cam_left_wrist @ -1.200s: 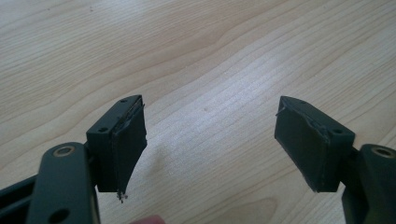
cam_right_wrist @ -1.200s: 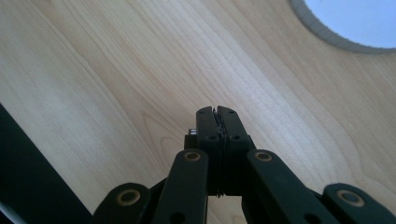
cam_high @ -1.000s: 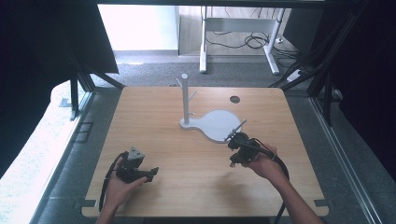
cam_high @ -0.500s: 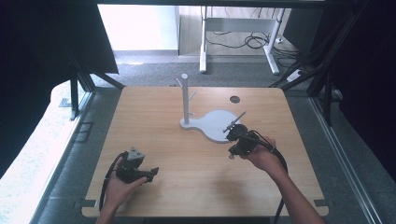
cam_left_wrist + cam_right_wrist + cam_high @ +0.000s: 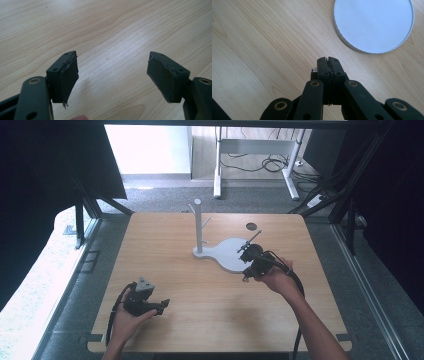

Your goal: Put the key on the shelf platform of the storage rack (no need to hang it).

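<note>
White stand [image 5: 227,254] sits mid-table in the high view, my right gripper [image 5: 248,254] over its base edge; I judge a nudge could shift it. Left gripper [image 5: 112,75] view: jaws spread, nothing between. Right gripper [image 5: 328,61] view: jaws clenched empty, base [image 5: 374,23] just ahead, apart.

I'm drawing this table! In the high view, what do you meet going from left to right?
Left tool → white stand's post → its round white base → right tool.
</note>
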Demonstrator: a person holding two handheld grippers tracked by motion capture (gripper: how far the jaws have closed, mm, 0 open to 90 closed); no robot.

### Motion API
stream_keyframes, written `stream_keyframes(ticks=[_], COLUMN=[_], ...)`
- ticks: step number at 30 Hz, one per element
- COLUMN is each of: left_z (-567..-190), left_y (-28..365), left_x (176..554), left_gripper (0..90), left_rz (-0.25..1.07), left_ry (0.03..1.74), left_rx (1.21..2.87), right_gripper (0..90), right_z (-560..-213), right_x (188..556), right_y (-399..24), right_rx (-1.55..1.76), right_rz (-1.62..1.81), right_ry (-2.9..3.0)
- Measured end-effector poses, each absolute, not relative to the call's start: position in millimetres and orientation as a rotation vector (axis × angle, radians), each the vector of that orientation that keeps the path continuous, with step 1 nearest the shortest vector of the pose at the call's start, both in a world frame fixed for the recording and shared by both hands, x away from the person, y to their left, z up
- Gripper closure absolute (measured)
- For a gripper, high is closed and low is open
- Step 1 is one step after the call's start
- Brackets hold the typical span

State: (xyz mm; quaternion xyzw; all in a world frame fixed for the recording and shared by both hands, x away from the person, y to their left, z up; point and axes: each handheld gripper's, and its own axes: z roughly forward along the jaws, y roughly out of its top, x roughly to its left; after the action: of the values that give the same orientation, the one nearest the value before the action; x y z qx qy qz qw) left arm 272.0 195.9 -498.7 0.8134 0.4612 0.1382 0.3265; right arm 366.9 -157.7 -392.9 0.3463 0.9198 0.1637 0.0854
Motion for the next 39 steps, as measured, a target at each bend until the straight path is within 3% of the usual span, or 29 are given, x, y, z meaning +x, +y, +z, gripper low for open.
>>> stream_keyframes(ticks=[39], left_z=[-500], left_y=[198], left_x=[273], left_gripper=[25.3], left_rz=[0.343], left_ry=[1.224], left_rx=[2.142], right_gripper=[89.8], right_z=[-392], right_x=[435], right_y=[-148], right_rx=[1.180], right_rz=[0.512], right_ry=[2.705])
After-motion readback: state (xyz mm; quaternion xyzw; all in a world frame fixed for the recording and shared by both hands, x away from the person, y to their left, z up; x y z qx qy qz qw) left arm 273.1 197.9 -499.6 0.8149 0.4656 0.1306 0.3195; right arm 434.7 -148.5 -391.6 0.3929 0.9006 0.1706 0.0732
